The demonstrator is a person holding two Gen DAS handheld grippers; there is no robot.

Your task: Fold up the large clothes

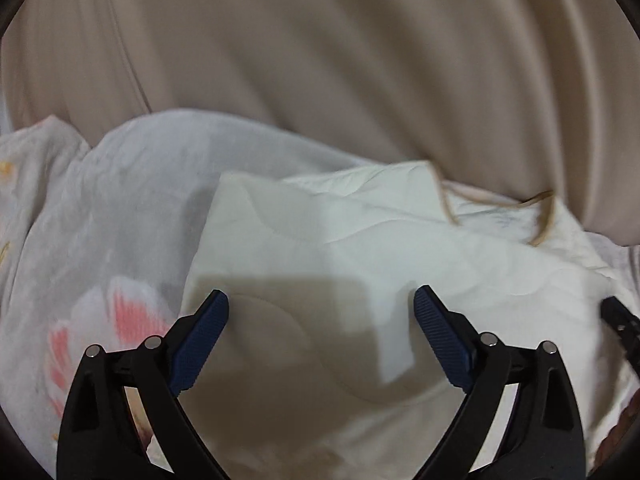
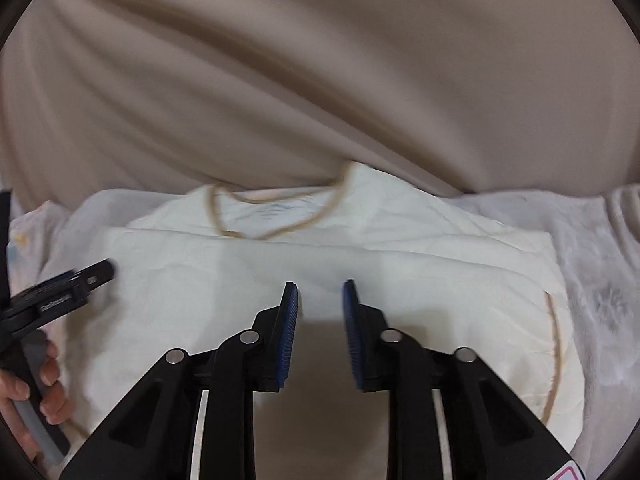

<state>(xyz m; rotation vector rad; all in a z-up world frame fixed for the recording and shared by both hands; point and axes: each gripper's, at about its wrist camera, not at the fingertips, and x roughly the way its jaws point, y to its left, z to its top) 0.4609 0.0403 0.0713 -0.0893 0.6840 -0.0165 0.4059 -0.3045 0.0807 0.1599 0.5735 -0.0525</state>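
A cream-white shirt (image 1: 360,232) with a tan-trimmed neckline (image 2: 276,216) lies partly folded on a bed; it also shows in the right wrist view (image 2: 240,280). My left gripper (image 1: 320,304) is wide open and empty, just above the folded shirt. My right gripper (image 2: 320,294) is open with a narrow gap, empty, above the shirt's middle. The left gripper also shows at the left edge of the right wrist view (image 2: 96,274), held by a hand. The right gripper's tip shows at the right edge of the left wrist view (image 1: 616,312).
A white bedsheet (image 1: 120,208) with pink flower print (image 1: 124,316) lies under the shirt. A beige draped cloth (image 2: 320,80) fills the background behind the bed. The sheet extends to the right of the shirt (image 2: 600,280).
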